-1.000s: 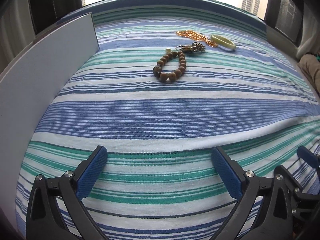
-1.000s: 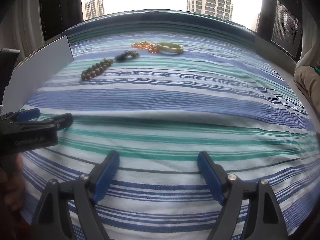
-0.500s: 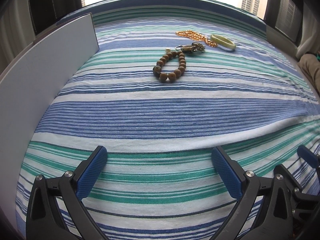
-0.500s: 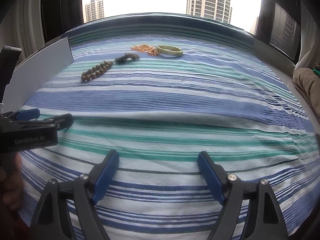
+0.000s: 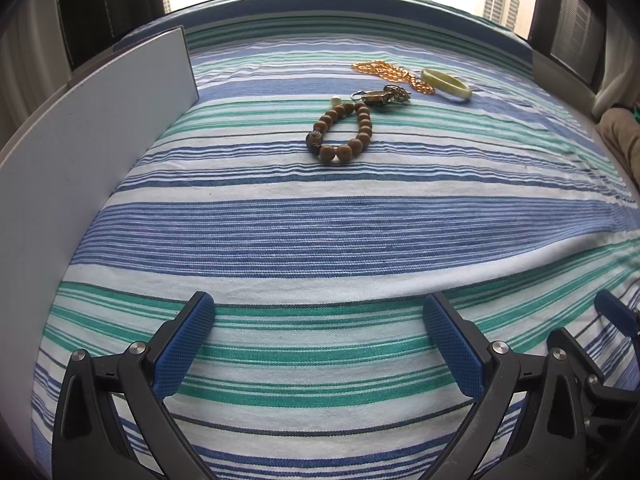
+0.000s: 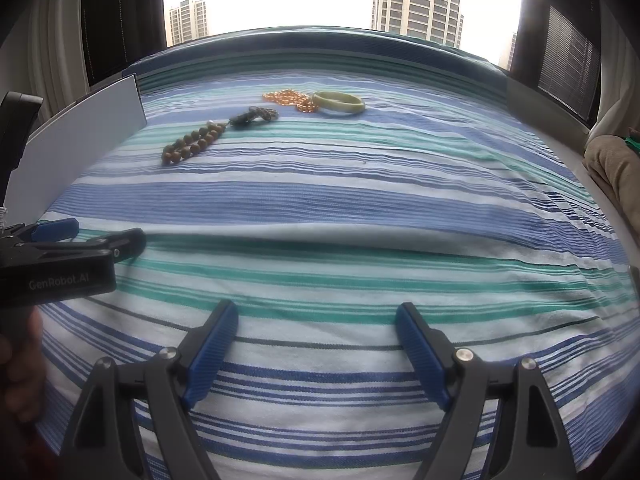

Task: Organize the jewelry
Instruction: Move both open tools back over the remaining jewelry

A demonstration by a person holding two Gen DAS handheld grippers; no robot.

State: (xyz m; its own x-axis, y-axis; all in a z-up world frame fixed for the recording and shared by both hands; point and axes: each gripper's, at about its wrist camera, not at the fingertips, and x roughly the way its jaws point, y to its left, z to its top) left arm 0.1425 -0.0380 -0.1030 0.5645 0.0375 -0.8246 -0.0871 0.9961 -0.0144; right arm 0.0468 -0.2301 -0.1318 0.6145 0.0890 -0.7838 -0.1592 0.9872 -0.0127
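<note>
A brown wooden bead bracelet (image 5: 344, 132) (image 6: 192, 145) lies on the striped cloth (image 5: 320, 232) (image 6: 360, 208), far ahead of both grippers. Just behind it sits a dark metal clasp charm (image 5: 382, 96) (image 6: 254, 115). Farther back lie an orange bead chain (image 5: 392, 72) (image 6: 290, 98) and a pale green bangle (image 5: 446, 85) (image 6: 338, 102), touching each other. My left gripper (image 5: 318, 336) hovers open over the near stripes, nothing between its blue pads. My right gripper (image 6: 316, 344) is open too and holds nothing. In the right wrist view the left gripper (image 6: 92, 240) shows at the left edge.
A flat grey-white board (image 5: 80, 152) (image 6: 88, 128) stands along the cloth's left edge. A beige cushion (image 5: 622, 136) (image 6: 616, 168) lies at the right. A window with tower blocks is behind the surface. A hand (image 6: 16, 368) grips the left tool.
</note>
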